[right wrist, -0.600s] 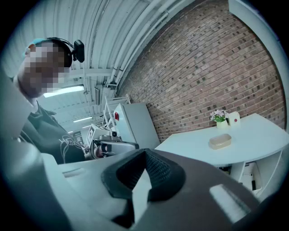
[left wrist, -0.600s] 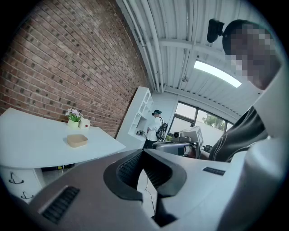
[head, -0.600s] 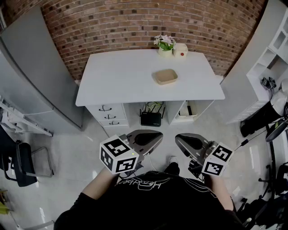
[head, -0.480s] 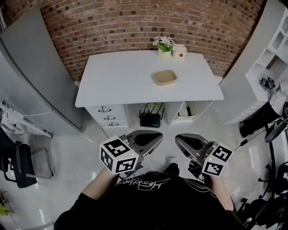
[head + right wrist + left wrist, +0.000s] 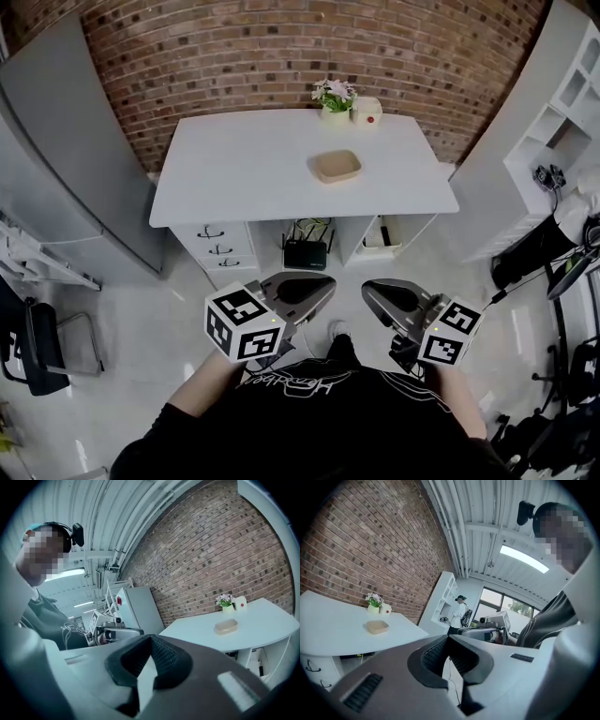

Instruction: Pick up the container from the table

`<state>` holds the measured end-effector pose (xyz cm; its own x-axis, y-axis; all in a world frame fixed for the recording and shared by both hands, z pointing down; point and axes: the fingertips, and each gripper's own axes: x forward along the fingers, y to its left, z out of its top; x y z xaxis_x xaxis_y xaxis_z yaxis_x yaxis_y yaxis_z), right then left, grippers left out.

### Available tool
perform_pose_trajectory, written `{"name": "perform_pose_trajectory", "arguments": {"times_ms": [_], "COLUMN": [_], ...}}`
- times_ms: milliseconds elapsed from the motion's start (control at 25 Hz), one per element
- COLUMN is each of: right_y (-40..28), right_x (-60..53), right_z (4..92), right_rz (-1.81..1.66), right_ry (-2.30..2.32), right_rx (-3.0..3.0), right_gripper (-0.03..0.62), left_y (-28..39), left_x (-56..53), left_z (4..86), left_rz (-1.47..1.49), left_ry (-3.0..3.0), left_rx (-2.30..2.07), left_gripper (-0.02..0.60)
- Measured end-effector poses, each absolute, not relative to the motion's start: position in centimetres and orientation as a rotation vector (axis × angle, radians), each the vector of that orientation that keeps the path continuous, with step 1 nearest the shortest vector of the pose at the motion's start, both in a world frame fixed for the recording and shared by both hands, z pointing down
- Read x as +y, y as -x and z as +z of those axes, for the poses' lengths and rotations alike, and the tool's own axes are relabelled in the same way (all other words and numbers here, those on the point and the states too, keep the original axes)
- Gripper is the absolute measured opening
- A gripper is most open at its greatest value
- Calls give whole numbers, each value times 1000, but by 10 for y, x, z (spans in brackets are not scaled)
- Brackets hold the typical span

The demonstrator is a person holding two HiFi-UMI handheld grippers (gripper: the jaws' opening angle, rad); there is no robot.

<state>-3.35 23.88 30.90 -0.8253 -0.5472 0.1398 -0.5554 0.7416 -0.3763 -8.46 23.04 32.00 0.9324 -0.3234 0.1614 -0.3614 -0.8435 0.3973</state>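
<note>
Bench [image 5: 225, 178], white, set with its back edge against a brick wall [image 5: 281, 47]; seen from above by a person in a black top [image 5: 309, 422] who stands back from its front edge, with pale floor [image 5: 141, 319] between. Container [image 5: 337, 166], a shallow tan tray, lies flat on the bench a little right of centre, about midway between the front and back edges, bare white surface all round it; nothing touches it. Flower pot [image 5: 334, 97] with pale blooms stands at the back edge, right of centre; just beside it on the right is a small white object [image 5: 367, 111] with a red dot. Drawers [image 5: 217, 248] sit under the left end of the bench; a black box [image 5: 305, 253] sits on the floor beneath the middle.

Left tongs [image 5: 449, 638] are held close to the person's body, well apart from the container, pointing roughly level toward the bench; their tips meet, closed on nothing. Right tongs [image 5: 151, 639] are held alongside, likewise far from the container; closed tip to tip, gripping nothing.
</note>
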Motion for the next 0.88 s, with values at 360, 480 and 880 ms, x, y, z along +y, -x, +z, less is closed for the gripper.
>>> {"name": "perform_pose_trajectory", "arguments": {"times_ms": [360, 480, 880], "right_y": [12, 3, -59], "right_x": [211, 195, 117], "right_z": [322, 330, 351], "right_rz": [697, 735, 857], "right_ry": [-917, -903, -888], "right_rx": [-2916, -2916, -2929], "right_gripper": [3, 3, 3], "left_y": [68, 60, -5], "left_x": [205, 188, 112], "left_z": [335, 343, 362], "left_rz": [165, 186, 233], "left_ry": [-2600, -2563, -2490], "left_rx": [-540, -569, -561], "left_gripper": [3, 3, 3]}}
